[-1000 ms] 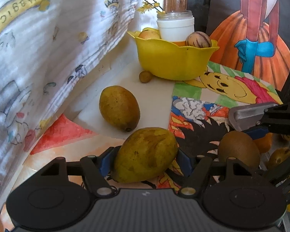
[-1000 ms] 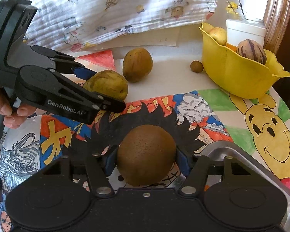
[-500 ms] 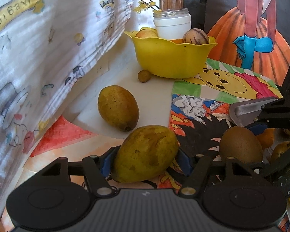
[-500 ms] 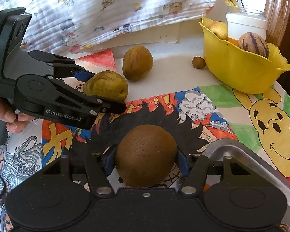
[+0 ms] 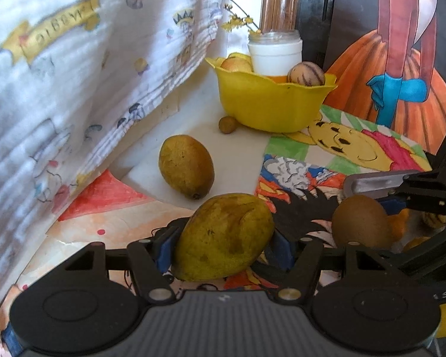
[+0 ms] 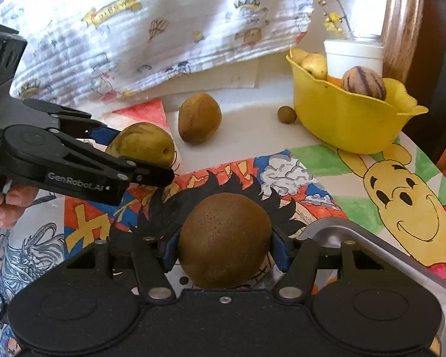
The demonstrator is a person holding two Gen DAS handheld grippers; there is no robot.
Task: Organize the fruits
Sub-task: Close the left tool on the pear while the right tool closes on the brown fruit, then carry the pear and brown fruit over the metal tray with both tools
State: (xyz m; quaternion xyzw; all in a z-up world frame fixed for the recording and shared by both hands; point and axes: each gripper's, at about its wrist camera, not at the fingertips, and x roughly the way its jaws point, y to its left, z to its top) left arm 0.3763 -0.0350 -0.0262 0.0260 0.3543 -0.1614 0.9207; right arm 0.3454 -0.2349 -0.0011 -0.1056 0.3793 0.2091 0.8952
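Observation:
My left gripper [image 5: 223,242] is shut on a yellow-green mango [image 5: 223,235], held above the cartoon-printed table; it also shows in the right wrist view [image 6: 139,144]. My right gripper [image 6: 224,248] is shut on a brown kiwi [image 6: 224,238], which shows in the left wrist view [image 5: 359,221] too. A second mango [image 5: 185,165] lies on the table ahead. A yellow bowl [image 5: 267,107] at the back holds a striped melon [image 5: 306,73] and a pale fruit [image 5: 236,64]. A small brown fruit [image 5: 227,124] lies by the bowl.
A metal tray [image 6: 386,255] lies at the right, its rim under my right gripper. A white jar [image 5: 275,55] stands behind the bowl. A printed white cloth [image 5: 74,74] hangs along the left. More small fruits [image 5: 431,218] lie in the tray.
Both grippers have risen a little and drawn back from the bowl, each still holding its fruit. The fruits on the table have not moved.

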